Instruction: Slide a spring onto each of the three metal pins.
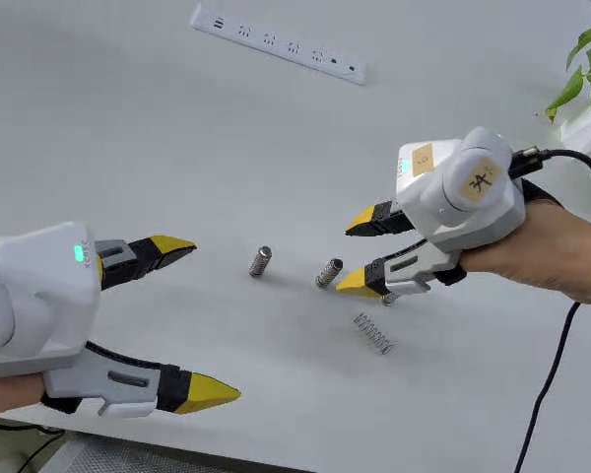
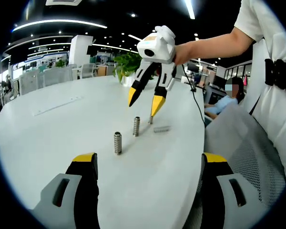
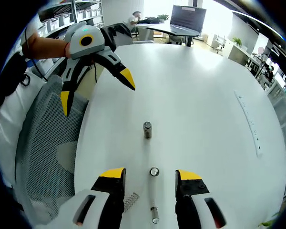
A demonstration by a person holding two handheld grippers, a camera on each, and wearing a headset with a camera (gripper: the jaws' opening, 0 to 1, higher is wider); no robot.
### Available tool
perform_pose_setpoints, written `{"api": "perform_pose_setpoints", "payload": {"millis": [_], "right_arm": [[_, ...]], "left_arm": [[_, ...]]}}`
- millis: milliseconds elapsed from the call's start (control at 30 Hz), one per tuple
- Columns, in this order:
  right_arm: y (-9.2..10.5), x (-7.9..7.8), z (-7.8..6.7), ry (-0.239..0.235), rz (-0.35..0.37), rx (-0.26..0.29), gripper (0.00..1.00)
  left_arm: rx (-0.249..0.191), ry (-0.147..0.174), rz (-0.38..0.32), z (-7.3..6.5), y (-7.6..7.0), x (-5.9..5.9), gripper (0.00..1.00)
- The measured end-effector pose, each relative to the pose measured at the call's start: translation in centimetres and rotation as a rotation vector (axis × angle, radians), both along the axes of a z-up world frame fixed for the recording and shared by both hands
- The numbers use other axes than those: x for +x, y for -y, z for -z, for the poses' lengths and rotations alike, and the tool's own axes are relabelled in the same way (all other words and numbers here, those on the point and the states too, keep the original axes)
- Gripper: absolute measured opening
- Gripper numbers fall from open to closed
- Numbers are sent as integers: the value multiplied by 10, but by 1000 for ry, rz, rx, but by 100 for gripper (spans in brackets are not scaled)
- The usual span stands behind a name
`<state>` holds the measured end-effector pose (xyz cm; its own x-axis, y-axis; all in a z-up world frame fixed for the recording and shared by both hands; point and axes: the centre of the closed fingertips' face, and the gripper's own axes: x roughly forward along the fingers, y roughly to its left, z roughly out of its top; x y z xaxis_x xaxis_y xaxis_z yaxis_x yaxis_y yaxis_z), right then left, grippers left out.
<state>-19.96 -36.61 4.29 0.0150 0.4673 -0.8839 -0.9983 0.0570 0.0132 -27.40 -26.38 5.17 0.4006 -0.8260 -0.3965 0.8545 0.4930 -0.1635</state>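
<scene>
Two sprung pins seen standing on table; last spring lying loose near bare pin; right gripper spread, empty; left gripper likewise agape; spring best pinched mid-length, kept aligned with pin.

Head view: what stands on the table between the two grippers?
The head view shows one sprung pin midway between left gripper and right gripper, and a second sprung pin by the right gripper's jaw tips.
</scene>
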Motion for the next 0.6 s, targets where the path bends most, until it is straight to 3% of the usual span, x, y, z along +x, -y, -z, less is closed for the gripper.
{"api": "perform_pose_setpoints", "payload": {"millis": [200,600], "right_arm": [[7,-7,-16,26,41,69,54],[41,-20,-41,55,213,253,72]], "left_arm": [[12,6,0,-4,-1,-2,89],[60,21,9,-12,-3,-6,89]]}}
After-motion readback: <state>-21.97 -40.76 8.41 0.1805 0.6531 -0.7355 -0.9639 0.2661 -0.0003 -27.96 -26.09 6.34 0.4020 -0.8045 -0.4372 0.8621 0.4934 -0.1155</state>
